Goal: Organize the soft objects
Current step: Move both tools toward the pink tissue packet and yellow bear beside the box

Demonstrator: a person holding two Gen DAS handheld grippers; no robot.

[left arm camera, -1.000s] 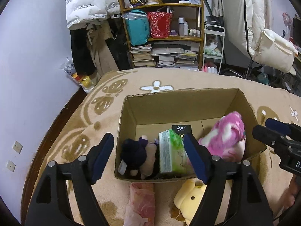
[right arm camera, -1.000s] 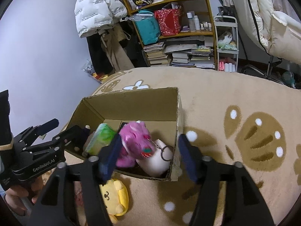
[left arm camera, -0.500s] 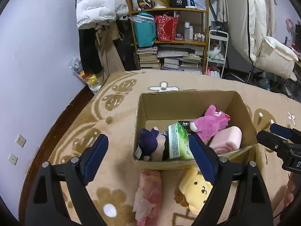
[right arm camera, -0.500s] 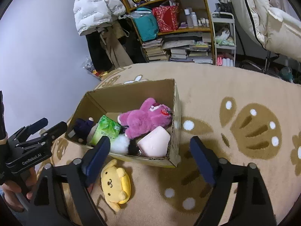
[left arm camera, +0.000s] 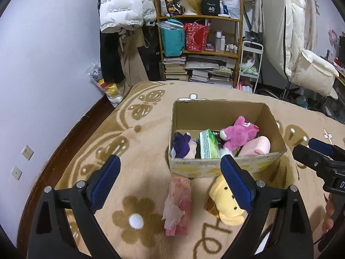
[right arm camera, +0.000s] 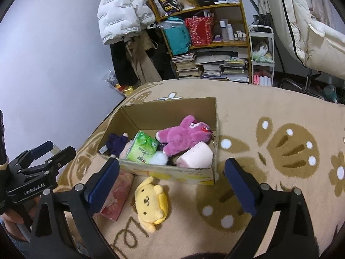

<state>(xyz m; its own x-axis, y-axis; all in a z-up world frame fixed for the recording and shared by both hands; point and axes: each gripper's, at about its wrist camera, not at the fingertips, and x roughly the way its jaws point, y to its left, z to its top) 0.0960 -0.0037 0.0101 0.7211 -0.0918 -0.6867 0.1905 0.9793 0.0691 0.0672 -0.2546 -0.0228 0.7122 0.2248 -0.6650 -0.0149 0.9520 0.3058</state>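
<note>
Both my left tongs (left arm camera: 170,179) and right tongs (right arm camera: 172,181) had just spread, empty; next, the yellow plush (right arm camera: 152,202) needed boxing (right arm camera: 172,173).

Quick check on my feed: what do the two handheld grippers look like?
Both the left gripper and right gripper have black angular frames with silver bolts and fingers faced with ribbed blue pads. White "GenRobot.AI" lettering marks the left gripper's body.
</note>
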